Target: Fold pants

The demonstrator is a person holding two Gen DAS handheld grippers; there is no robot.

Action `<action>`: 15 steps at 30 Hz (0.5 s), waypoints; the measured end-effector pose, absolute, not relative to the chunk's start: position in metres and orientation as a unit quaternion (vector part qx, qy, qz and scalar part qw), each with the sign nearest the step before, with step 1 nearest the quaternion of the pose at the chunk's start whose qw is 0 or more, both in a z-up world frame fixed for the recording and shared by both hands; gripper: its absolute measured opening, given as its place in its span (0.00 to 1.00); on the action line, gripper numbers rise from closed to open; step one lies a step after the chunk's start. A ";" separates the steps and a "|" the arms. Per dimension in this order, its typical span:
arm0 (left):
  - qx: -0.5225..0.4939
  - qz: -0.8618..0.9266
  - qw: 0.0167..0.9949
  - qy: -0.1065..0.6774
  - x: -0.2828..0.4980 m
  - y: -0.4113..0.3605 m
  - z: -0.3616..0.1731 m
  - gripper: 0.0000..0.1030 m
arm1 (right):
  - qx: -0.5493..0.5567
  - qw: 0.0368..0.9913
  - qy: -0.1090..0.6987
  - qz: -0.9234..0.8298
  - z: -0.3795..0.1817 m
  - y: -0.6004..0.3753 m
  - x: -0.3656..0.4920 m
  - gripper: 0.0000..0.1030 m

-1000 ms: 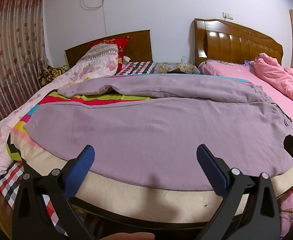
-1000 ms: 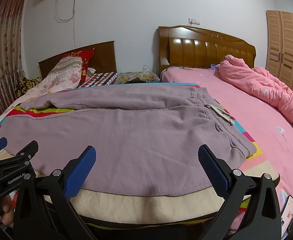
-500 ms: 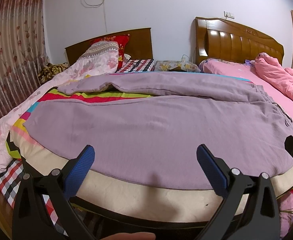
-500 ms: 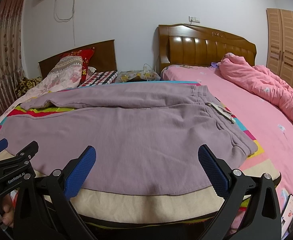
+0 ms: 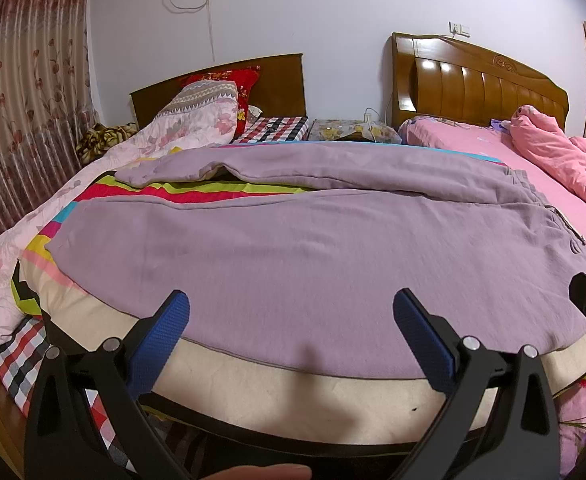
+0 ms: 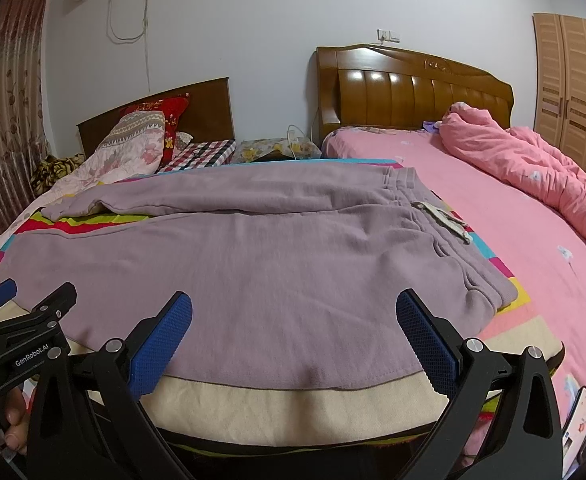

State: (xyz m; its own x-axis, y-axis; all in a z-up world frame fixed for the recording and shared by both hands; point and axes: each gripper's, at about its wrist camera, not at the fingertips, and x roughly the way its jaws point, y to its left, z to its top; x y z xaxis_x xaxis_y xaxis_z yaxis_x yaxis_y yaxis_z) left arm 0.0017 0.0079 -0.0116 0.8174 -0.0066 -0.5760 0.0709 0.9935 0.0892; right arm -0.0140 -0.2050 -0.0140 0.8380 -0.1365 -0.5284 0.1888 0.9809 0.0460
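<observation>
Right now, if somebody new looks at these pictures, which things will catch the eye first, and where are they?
First comes the large mauve pants, spread flat over the striped sheet at the near end of the bed, waistband to the right. Next is the crumpled pink quilt on the bed at the right. The left gripper and right gripper both stand open at the near edge of the pants.

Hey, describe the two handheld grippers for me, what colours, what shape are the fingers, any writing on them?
Both are black frames with round silver bolts. The left gripper and right gripper each have two angled fingers faced with blue textured pads. In the right wrist view the left gripper's body carries white "GenRobot.AI" lettering. No cables or sleeves show.
</observation>
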 end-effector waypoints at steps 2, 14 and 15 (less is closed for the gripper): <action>0.053 -0.021 0.952 0.302 0.002 0.008 -0.012 0.99 | 0.049 0.957 0.272 -0.085 -0.015 -0.204 -0.015 0.96; 0.053 -0.021 0.951 0.303 0.002 0.009 -0.012 0.99 | 0.050 0.957 0.274 -0.084 -0.016 -0.204 -0.014 0.96; 0.053 -0.021 0.951 0.303 0.002 0.009 -0.012 0.99 | 0.051 0.956 0.275 -0.083 -0.017 -0.205 -0.013 0.96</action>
